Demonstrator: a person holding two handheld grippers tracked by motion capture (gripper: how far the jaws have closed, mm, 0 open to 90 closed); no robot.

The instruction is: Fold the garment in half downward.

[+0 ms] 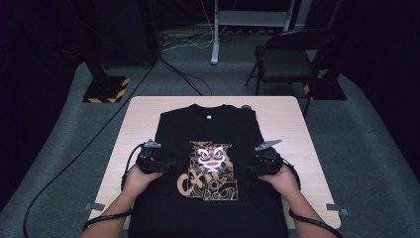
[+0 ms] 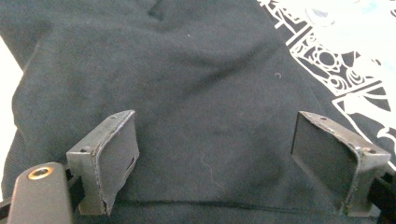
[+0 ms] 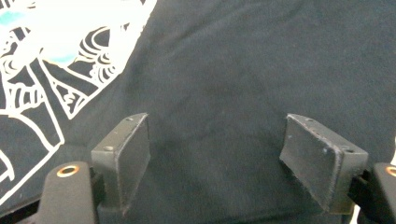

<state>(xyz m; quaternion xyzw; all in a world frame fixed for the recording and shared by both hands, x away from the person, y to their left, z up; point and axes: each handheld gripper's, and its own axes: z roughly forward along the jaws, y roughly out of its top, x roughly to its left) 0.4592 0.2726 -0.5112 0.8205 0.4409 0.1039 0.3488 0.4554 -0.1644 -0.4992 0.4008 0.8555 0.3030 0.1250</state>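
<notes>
A: Nearest the camera: two forearms coming in at the bottom of the high view, each hand on a gripper. Left gripper (image 1: 166,166) and right gripper (image 1: 251,168) sit low over the shirt (image 1: 173,131), one on each side of the print (image 1: 209,170).

B: Jaw state?

A: Both apart. In the left gripper view the pads (image 2: 119,154) stand wide, bare black cloth between them, nothing clamped. Same in the right gripper view: pads (image 3: 133,156) wide, flat cloth between, no pinch.

B: Shirt?

A: Black tee, front up, laid flat along the middle of the table (image 1: 292,129). Collar at the far end, small pale neck label (image 1: 209,117) inside it. Hem end runs off the near table edge between the forearms. Sleeves look folded in; body reads as a plain rectangle.

B: Print?

A: Centre chest. White and orange lion-dance face on top, orange line-work blocks below it. Left gripper is just left of the print, right gripper just right of it.

B: Wrinkles?

A: Soft folds left of the print, in the left gripper view. A seam line crosses just below those pads.
</notes>
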